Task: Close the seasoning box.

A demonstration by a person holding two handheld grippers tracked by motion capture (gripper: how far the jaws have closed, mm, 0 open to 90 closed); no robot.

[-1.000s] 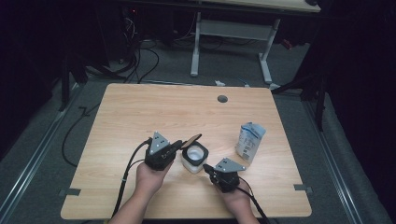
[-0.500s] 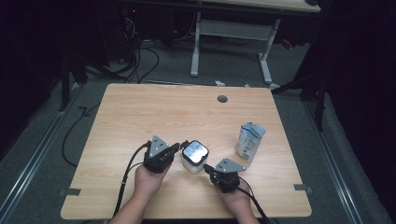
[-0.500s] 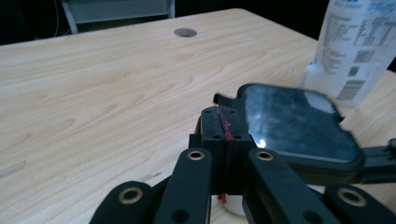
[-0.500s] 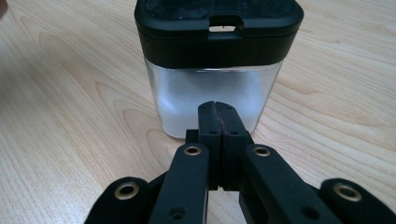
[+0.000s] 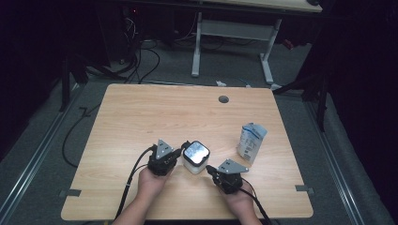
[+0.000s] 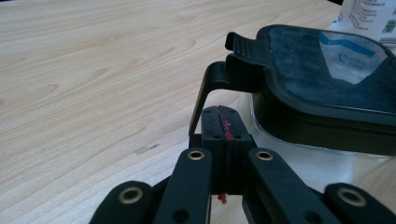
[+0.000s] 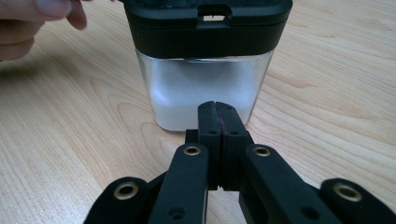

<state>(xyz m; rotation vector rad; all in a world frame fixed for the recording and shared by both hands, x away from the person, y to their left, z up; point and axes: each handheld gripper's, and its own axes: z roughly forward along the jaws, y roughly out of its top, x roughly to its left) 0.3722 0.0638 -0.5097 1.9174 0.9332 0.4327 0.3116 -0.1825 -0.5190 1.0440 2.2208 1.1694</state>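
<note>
Wooden counter [image 5: 141, 117] now carries the lidded container [image 5: 195, 157] with its lid down, left claw [image 5: 177, 152] lowered beside its latch and right claw [image 5: 212, 169] both closed, empty.

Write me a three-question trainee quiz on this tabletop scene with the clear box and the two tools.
1. True or false: the black lid sits closed on the clear square plastic container of white powder.
2. Which stands farther toward the right edge of the light wooden table in the high view: A) the container, B) the blue-and-white paper carton?
3. Fill in: the jaws of the left tool and the right tool are both ____.

Key: 1 true. 2 B. 3 shut, with nothing between them; the left tool's tips lie just under the lid's black latch tab, and the right tool's point at the container's clear wall.
</note>
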